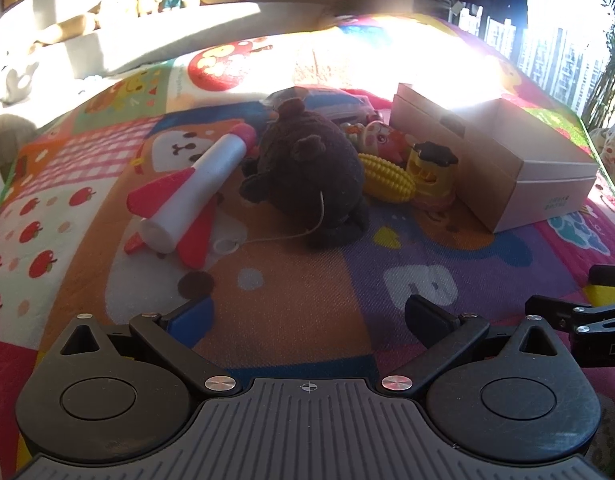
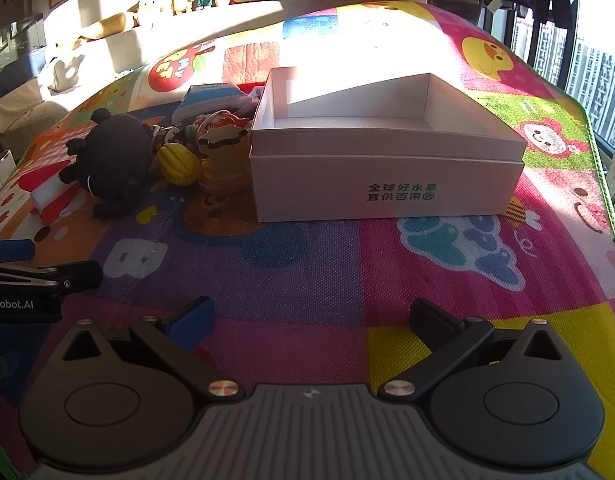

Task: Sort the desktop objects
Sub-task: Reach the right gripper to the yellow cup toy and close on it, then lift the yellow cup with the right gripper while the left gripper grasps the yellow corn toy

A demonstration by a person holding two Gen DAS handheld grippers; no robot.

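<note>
Sorting not yet begun. The white box (image 2: 387,168) is seen empty near the middle of the play mat (image 2: 347,280). The toys, a rocket (image 1: 195,196), dark bear (image 1: 307,168), corn (image 1: 385,178) and yellow figure (image 1: 431,172), are heaped just beside its left wall. Left tongs (image 1: 307,316) and right tongs (image 2: 311,316) are held apart, empty, near the mat's front edge.

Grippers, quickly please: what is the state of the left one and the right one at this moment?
Left gripper: open, holding nothing, above the play mat.
Right gripper: open, holding nothing, facing the white box.
</note>
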